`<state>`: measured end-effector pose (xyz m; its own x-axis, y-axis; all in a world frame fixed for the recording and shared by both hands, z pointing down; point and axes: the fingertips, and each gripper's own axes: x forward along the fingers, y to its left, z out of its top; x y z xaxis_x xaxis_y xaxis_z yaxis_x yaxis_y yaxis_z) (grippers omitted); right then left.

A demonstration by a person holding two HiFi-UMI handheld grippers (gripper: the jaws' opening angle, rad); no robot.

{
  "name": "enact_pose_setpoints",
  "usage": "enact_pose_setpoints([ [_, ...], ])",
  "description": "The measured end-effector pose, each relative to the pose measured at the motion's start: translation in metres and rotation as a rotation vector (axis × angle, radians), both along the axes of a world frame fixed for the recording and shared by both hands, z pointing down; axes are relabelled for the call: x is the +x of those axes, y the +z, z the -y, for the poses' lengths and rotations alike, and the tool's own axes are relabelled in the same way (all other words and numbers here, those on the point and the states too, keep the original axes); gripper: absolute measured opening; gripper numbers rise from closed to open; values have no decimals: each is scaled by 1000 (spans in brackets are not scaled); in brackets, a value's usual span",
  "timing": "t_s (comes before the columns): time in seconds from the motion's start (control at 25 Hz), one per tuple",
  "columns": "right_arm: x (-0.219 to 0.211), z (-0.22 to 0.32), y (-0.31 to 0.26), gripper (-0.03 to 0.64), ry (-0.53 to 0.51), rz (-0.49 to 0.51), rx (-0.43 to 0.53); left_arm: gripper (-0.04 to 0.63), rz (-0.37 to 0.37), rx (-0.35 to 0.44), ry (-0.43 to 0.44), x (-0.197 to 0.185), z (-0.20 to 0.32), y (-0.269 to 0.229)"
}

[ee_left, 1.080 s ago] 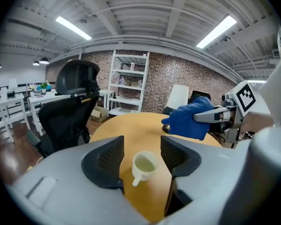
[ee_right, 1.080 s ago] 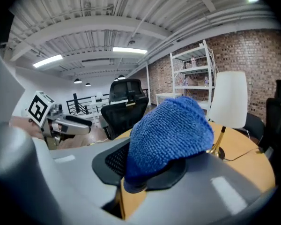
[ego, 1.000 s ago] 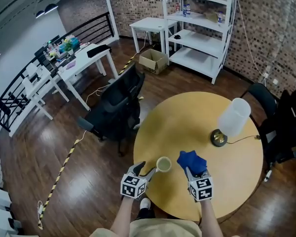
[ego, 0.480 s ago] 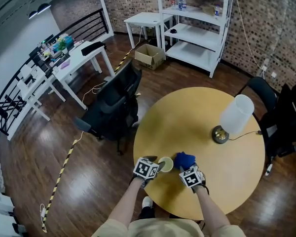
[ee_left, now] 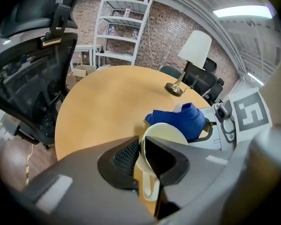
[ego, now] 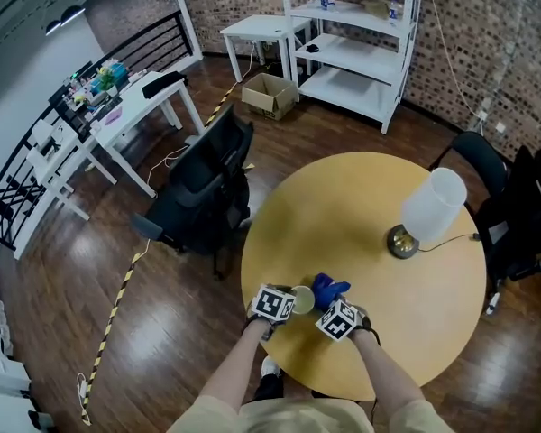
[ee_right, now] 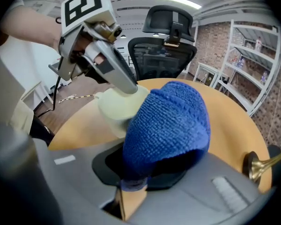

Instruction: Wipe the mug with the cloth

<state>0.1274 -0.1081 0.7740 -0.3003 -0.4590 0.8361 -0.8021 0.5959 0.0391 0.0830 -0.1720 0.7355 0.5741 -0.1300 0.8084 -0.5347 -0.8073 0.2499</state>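
While its jaws have just been closing, the left gripper (ee_left: 141, 156) now pinches the wall of the mug (ee_left: 165, 131), one jaw inside it and one outside. Just right of the mug, the right gripper (ee_right: 145, 172) is clamped on the blue cloth (ee_right: 171, 121). Well right of the mug stands a lamp (ego: 430, 207).
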Motion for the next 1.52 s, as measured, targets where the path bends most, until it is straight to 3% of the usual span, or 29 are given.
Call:
enact_pose_setpoints([
  [0.12,-2,-1,2,66,-29,-8,-16,26,25,9,-10,1,0,0],
  [0.32,-9,-6,1,66,-52,-43,-12,32,-8,-47,-125,-1,3,1],
  [0.64,-14,-21,-1,66,56,-77,5,49,-53,-164,-289,-6,-2,2],
  [1.0,-18,-37,-3,66,98,-85,5,57,-134,-317,-482,-17,-14,5],
  [1.32,-32,-50,-5,66,85,-76,-3,60,-215,-394,-652,-28,-22,8],
  [1.52,-47,-59,-2,66,65,-69,-3,51,-235,-406,-677,-34,-29,8],
])
